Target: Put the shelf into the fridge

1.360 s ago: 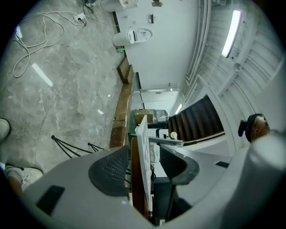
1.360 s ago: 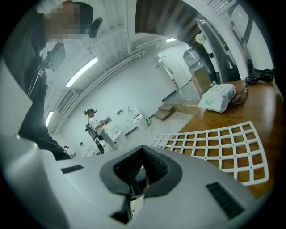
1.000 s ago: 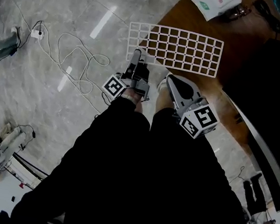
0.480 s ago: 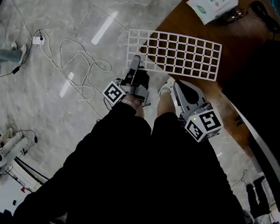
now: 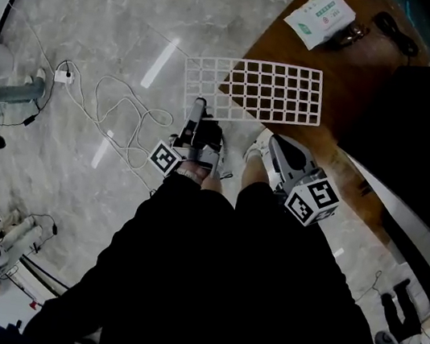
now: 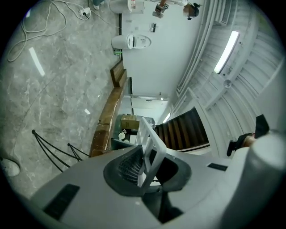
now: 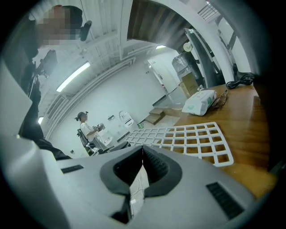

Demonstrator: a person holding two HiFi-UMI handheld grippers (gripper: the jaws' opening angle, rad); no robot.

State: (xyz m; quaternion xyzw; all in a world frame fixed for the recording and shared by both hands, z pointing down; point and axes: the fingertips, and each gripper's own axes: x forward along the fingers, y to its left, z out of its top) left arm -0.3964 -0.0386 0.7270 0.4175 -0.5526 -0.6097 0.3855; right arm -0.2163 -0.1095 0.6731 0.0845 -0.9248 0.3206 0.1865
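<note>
Since a second ago the left hand-held gripper (image 5: pixel 198 110) has gone from wide open to a grip on the shelf (image 5: pixel 269 94), and the shelf has swung askew, its left end nearer the person. The left gripper view shows the shelf's white rim standing between the ribbed pads, which touch it while the jaws open very slightly. The right hand-held gripper (image 5: pixel 265 137) is closed with nothing between its jaws, and it hovers just short of the shelf's near edge, to the right of the left one.

Ahead of the right hand-held gripper the shelf's right half lies over the wooden bench (image 5: pixel 353 76). Ahead of the left one, the other half juts past the bench's edge over the marble floor (image 5: pixel 110 19). Beyond the shelf, farther along the bench, lies a white and green packet (image 5: pixel 320 17), closed, so I cannot tell what it holds.

To the left of the left hand-held gripper the floor is broad, crossed only by a loose white cable (image 5: pixel 120 106). To the right of the right one a large dark mass (image 5: pixel 420 120) crowds the bench.
</note>
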